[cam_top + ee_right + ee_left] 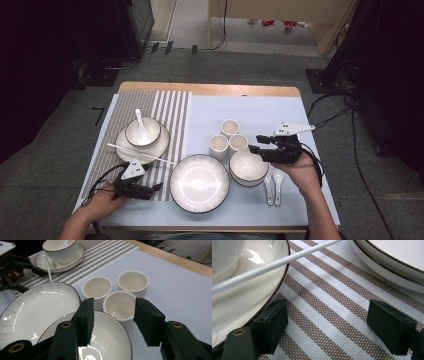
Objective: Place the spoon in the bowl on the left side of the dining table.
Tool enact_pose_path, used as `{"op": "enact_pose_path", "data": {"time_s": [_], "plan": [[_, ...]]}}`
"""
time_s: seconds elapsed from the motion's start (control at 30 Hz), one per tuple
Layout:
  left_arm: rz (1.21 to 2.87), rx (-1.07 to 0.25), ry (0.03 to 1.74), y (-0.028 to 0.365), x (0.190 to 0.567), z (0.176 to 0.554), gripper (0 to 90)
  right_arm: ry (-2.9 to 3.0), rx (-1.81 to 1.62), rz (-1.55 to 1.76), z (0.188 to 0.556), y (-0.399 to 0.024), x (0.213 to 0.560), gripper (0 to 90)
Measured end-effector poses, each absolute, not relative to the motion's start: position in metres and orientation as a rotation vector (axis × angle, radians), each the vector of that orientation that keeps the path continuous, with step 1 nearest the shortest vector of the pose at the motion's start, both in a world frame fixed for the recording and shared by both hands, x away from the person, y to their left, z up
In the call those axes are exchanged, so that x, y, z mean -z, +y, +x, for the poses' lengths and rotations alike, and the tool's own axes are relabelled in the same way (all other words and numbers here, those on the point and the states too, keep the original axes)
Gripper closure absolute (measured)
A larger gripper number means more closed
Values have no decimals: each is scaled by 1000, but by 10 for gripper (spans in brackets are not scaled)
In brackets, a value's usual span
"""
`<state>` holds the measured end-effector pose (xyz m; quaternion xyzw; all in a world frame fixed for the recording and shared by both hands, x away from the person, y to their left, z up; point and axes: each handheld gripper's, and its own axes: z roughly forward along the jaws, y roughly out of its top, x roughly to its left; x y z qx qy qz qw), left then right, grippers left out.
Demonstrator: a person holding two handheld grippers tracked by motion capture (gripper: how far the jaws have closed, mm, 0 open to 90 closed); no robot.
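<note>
Fingers of the right gripper (113, 322): spread, nothing pinched, poised over the far rim of a white bowl (107, 340) and framing the nearest of three small cups (120, 306). Cups stand clustered, just beyond the bowl, on the pale blue surface (175, 290). Fingers of the left gripper (324, 325): spread wide, nothing between them, low over a striped mat (324, 302). Wide plate (199, 182): beside the bowl, toward the mat. Saucer (239, 302): on the mat, bearing a second bowl (142, 131) with a spoon in it. White chopstick (274, 266): across the saucer's rim. Two spoons (273, 185): just right of the first bowl.
</note>
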<state>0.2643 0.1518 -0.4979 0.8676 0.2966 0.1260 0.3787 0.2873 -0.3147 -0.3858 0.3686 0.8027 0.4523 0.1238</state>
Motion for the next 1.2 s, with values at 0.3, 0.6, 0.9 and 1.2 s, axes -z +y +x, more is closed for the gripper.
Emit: {"op": "enact_pose_path", "data": {"time_s": [0.3,0.6,0.9,1.2], "plan": [[2217,-322,758,152,498,264,175,2313,-1319,1072,283,-323,385,503],[2217,-323,758,152,498,264,175,2288,-1282,1115,282,-330,387,542],[2218,-323,758,152,498,264,175,2250,-1286,1129,280,-338,395,532],[2219,-322,757,152,498,264,175,2242,-1261,1156,280,-344,401,539]]}}
